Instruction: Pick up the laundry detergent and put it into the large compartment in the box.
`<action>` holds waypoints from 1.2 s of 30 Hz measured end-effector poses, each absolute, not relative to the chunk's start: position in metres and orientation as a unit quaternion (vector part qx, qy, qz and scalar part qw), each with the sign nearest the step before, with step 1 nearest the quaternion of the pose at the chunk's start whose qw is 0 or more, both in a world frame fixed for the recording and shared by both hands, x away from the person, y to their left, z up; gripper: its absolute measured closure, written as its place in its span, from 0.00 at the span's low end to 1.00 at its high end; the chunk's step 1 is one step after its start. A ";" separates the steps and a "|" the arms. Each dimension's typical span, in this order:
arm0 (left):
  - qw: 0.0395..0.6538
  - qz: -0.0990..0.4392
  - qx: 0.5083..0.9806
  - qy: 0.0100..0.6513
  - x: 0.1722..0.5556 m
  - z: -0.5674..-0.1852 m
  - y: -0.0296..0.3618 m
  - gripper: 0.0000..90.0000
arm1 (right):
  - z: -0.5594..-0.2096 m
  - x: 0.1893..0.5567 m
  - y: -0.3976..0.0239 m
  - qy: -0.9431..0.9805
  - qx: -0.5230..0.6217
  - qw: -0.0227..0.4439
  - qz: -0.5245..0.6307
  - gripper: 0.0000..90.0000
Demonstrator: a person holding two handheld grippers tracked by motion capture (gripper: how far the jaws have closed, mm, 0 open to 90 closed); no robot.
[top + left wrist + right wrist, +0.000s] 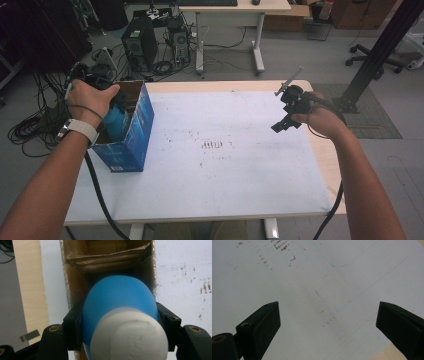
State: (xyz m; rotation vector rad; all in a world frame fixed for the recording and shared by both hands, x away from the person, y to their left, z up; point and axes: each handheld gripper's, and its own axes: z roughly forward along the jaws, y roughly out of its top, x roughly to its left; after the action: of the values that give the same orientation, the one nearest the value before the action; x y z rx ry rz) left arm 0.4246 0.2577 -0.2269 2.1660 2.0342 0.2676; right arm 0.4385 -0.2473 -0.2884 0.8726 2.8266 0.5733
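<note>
My left gripper (117,322) is clamped on the blue bottle (117,300), at left of frame, partly inside the open blue carton (132,132); seating and release remain, I judge. My right gripper (328,315), jaws apart and empty, hovers over the white mat (225,165).

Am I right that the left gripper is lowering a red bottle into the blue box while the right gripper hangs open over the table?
Not quite: the bottle is blue with a white cap, as the left gripper view shows. The left gripper does clamp it over the blue box, and the right gripper hangs open.
</note>
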 end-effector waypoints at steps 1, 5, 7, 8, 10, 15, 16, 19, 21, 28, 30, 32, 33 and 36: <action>0.078 0.087 0.724 0.680 0.425 -0.229 0.258 0.41 | -0.288 0.439 -0.247 0.936 0.289 0.064 0.190 0.06; 0.073 0.092 0.726 0.677 0.426 -0.237 0.255 0.41 | -0.289 0.439 -0.246 0.937 0.288 0.064 0.189 0.06; 0.070 0.091 0.728 0.675 0.427 -0.241 0.255 0.41 | -0.289 0.439 -0.245 0.937 0.287 0.064 0.188 0.06; 0.070 0.089 0.729 0.675 0.427 -0.242 0.254 0.41 | -0.289 0.439 -0.245 0.937 0.287 0.064 0.188 0.06; 0.072 0.086 0.729 0.676 0.427 -0.247 0.255 0.41 | -0.290 0.438 -0.245 0.937 0.287 0.064 0.188 0.06; 0.072 0.086 0.728 0.676 0.427 -0.252 0.256 0.41 | -0.290 0.438 -0.244 0.938 0.287 0.062 0.186 0.06; 0.071 0.087 0.728 0.676 0.427 -0.254 0.256 0.41 | -0.290 0.438 -0.244 0.937 0.288 0.062 0.186 0.06; 0.070 0.087 0.728 0.676 0.427 -0.258 0.256 0.41 | -0.289 0.437 -0.245 0.937 0.288 0.064 0.186 0.06; 0.069 0.086 0.727 0.677 0.427 -0.260 0.257 0.41 | -0.289 0.436 -0.245 0.937 0.288 0.064 0.186 0.06; 0.068 0.088 0.728 0.676 0.427 -0.266 0.258 0.41 | -0.289 0.435 -0.245 0.937 0.289 0.063 0.184 0.06; 0.068 0.087 0.728 0.677 0.427 -0.268 0.259 0.41 | -0.289 0.435 -0.245 0.937 0.288 0.064 0.184 0.06; 0.070 0.087 0.727 0.677 0.427 -0.269 0.260 0.41 | -0.289 0.435 -0.244 0.938 0.287 0.063 0.184 0.06; 0.069 0.085 0.727 0.677 0.427 -0.271 0.261 0.41 | -0.289 0.435 -0.244 0.938 0.287 0.063 0.184 0.06; 0.069 0.083 0.728 0.677 0.427 -0.274 0.261 0.41 | -0.289 0.435 -0.244 0.938 0.288 0.063 0.183 0.06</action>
State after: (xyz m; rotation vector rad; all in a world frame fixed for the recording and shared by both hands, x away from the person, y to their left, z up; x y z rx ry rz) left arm 0.4266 0.2613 -0.2743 2.1931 2.0375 0.2498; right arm 0.4354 -0.2436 -0.2890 0.8699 2.8338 0.5528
